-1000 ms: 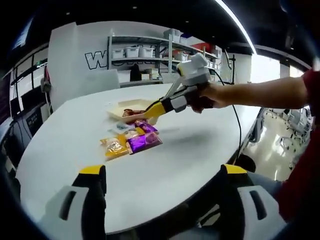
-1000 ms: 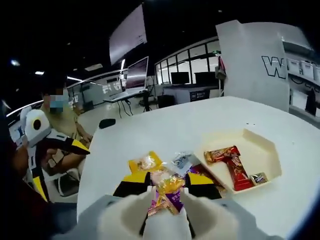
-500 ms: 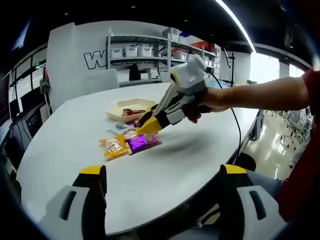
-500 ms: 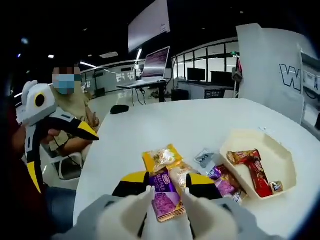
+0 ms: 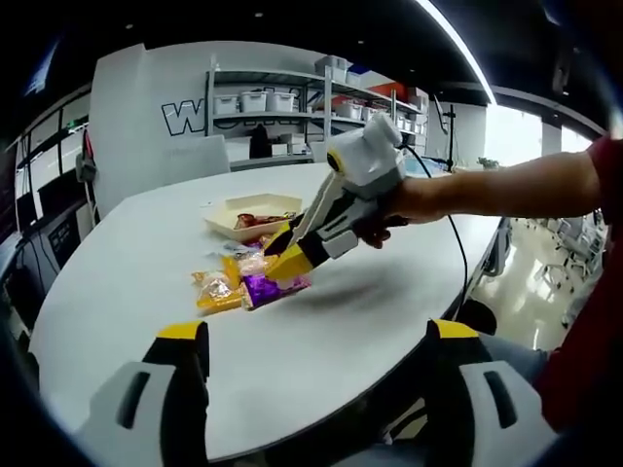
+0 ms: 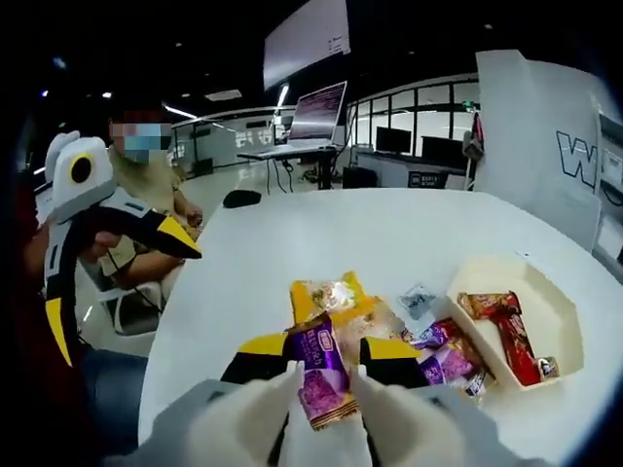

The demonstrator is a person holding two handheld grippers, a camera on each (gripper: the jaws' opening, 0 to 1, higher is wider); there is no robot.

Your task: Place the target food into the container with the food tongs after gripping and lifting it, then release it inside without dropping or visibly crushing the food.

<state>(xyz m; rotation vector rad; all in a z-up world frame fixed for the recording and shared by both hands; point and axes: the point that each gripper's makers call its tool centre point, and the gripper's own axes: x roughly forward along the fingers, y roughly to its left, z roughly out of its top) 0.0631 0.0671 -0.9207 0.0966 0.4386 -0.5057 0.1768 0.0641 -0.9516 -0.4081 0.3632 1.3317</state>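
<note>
A pile of wrapped snacks lies mid-table beside a cream tray point(image 5: 232, 216) point(image 6: 487, 272) that holds a red packet point(image 6: 508, 326). My right gripper point(image 5: 284, 261) point(image 6: 326, 345) is lowered onto the pile. Its jaws stand a narrow gap apart, one on either side of a purple packet point(image 5: 265, 289) point(image 6: 313, 370) that lies flat on the table. A yellow packet point(image 5: 214, 292) point(image 6: 331, 297) lies just beyond the purple one. My left gripper point(image 5: 316, 331) point(image 6: 122, 287) hangs wide open over the table's near edge, holding nothing.
The round white table point(image 5: 341, 321) point(image 6: 341, 229) falls away close to the left gripper. A person's arm point(image 5: 506, 185) reaches in from the right. Shelves with boxes point(image 5: 263, 97) and desks with monitors point(image 6: 316, 117) stand far behind.
My right gripper has moved from the tray's edge down onto the snack pile, and the purple packet now lies between its jaws. The left gripper has stayed still.
</note>
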